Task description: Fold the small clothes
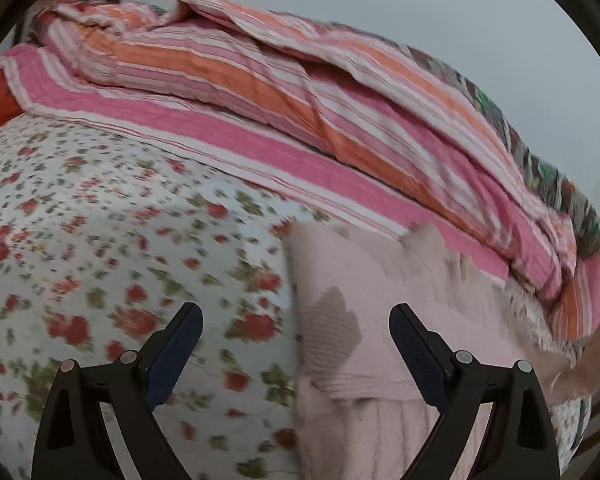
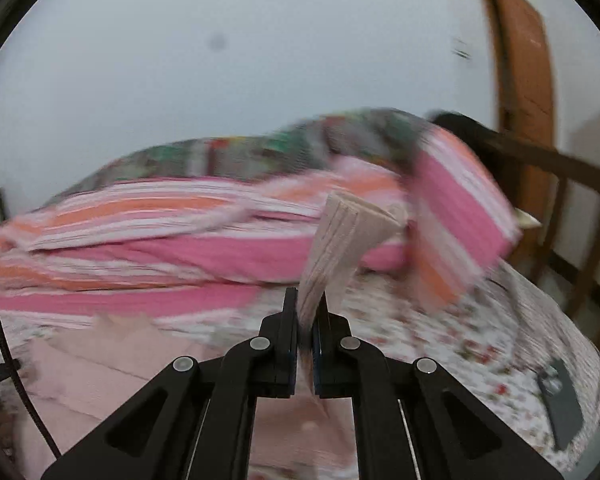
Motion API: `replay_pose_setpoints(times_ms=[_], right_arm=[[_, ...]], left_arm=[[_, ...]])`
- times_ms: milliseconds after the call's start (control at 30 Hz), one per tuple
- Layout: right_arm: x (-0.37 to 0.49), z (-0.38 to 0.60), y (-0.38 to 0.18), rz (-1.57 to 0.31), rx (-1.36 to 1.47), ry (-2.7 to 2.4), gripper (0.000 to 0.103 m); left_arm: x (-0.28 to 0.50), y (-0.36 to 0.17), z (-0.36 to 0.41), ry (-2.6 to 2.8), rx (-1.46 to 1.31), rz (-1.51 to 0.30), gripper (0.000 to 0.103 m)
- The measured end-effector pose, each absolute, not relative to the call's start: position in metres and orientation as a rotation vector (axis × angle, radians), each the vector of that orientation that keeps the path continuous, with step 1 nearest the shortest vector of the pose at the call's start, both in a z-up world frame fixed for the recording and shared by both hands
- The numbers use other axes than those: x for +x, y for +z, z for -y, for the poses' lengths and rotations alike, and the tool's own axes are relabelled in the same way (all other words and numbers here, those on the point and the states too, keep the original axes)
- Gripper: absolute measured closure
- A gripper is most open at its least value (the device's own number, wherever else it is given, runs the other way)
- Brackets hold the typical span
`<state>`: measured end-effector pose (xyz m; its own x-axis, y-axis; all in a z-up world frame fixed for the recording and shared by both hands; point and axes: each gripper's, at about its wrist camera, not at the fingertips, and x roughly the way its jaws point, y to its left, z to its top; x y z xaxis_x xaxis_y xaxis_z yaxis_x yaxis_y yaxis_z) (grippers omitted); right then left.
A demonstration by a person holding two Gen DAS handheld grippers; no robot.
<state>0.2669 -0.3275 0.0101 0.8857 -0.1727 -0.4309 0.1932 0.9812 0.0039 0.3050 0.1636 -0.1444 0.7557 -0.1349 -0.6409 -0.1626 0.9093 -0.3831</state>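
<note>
Motion blur smears the white bedsheet with red flowers [image 1: 100, 240] and the pink and orange striped quilt [image 2: 180, 240]. The pale pink knitted garment [image 1: 380, 340] runs off the left view's bottom edge. The dark flat rectangular object [image 2: 560, 408] on the bed is too blurred to identify.

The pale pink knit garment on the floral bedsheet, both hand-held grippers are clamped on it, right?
Only the right hand-held gripper is clamped on the pale pink knit garment. The left wrist view shows the left hand-held gripper open above it.
</note>
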Motion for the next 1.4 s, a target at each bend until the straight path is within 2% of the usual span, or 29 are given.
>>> replay_pose_setpoints(times_ms=[133,267,433,633,700,733,767,800,867,933,1000,1100,1267,1300,1367,1400], right_arm=[[0.294,0.231,0.020,-0.450,-0.004,-0.020,0.097],[0.321,0.135,0.007,-0.489,-0.023,0.146,0.097],[0.358,0.039,-0.053,-0.659,-0.030,0.316,0.097],[0.377,-0.009,-0.114,-0.775,-0.066,0.379,0.097],[0.382,-0.013,-0.127,-0.816,-0.035,0.414,0.092],[0.383,-0.013,-0.132,-0.838,-0.016,0.439,0.085],[0.385,-0.014,-0.139,-0.883,0.003,0.488,0.060],[0.385,-0.015,-0.143,-0.918,0.009,0.510,0.046],[0.380,-0.010,-0.142,-0.956,0.021,0.559,0.046],[0.364,0.010,-0.128,-0.901,0.023,0.561,0.045],[0.345,0.039,-0.113,-0.837,0.026,0.536,0.036],[0.318,0.098,-0.096,-0.738,0.033,0.446,0.036],[0.297,0.194,-0.109,-0.711,-0.013,0.177,0.036],[0.297,0.207,-0.114,-0.730,0.000,0.150,0.039],[0.300,0.237,-0.129,-0.794,0.045,0.100,0.045],[0.303,0.251,-0.140,-0.831,0.074,0.081,0.046]], left_arm=[[0.296,-0.138,-0.182,0.065,-0.435,-0.686,0.009],[0.293,-0.140,-0.195,0.087,-0.418,-0.697,0.009],[0.286,-0.144,-0.215,0.070,-0.507,-0.712,0.009],[0.284,-0.148,-0.221,0.097,-0.494,-0.725,0.009],[0.284,-0.149,-0.221,0.095,-0.499,-0.732,0.009],[0.285,-0.150,-0.219,0.089,-0.498,-0.734,0.009],[0.286,-0.150,-0.217,0.082,-0.492,-0.737,0.009],[0.287,-0.150,-0.214,0.076,-0.478,-0.739,0.009],[0.289,-0.148,-0.206,0.055,-0.449,-0.738,0.009],[0.290,-0.147,-0.197,0.004,-0.433,-0.737,0.009],[0.292,-0.146,-0.186,-0.068,-0.434,-0.733,0.010],[0.295,-0.145,-0.167,-0.160,-0.419,-0.732,0.010],[0.301,-0.146,-0.139,-0.198,-0.370,-0.733,0.027],[0.303,-0.147,-0.134,-0.193,-0.361,-0.738,0.030],[0.307,-0.149,-0.129,-0.181,-0.351,-0.753,0.042],[0.310,-0.152,-0.126,-0.170,-0.346,-0.767,0.044]])
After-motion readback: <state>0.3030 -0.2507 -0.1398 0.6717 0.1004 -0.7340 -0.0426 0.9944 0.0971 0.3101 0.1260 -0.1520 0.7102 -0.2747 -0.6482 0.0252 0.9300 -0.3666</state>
